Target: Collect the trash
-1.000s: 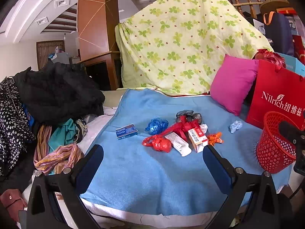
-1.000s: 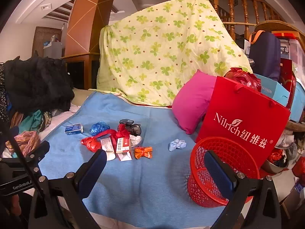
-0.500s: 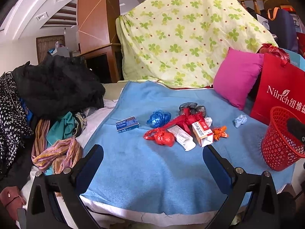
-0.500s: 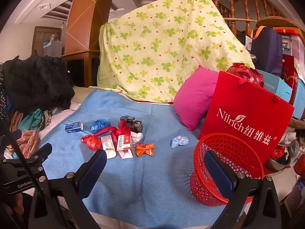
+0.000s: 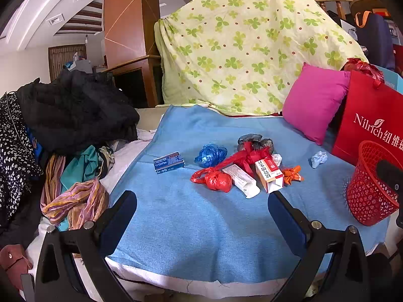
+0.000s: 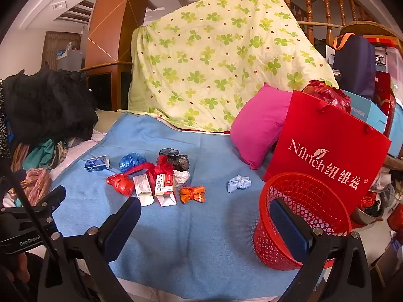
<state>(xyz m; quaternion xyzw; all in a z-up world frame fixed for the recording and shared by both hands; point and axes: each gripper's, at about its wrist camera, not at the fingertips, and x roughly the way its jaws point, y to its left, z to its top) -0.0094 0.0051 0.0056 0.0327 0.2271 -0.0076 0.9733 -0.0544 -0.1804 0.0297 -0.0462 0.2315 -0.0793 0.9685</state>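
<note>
Trash lies in a cluster on the blue blanket (image 5: 201,221): a blue-and-white carton (image 5: 168,162), a crumpled blue bag (image 5: 210,152), a red bag (image 5: 217,180), a white tube box (image 5: 243,180), a red-and-white box (image 5: 268,173), an orange wrapper (image 5: 292,173), a grey bag (image 5: 254,141) and a pale blue wad (image 5: 318,158). A red mesh basket (image 6: 299,216) stands at the blanket's right edge. My left gripper (image 5: 201,210) is open and empty, short of the cluster. My right gripper (image 6: 205,217) is open and empty, its right finger in front of the basket.
A red paper bag (image 6: 327,156) and a pink pillow (image 6: 259,125) stand behind the basket. A clover-print quilt (image 6: 214,63) covers the back. Piled dark clothes and scarves (image 5: 70,130) lie left of the blanket. The left gripper's body (image 6: 27,229) shows at the right wrist view's lower left.
Both grippers have moved slightly forward toward the blanket. The trash and basket look a little nearer. Both stay open and empty.
</note>
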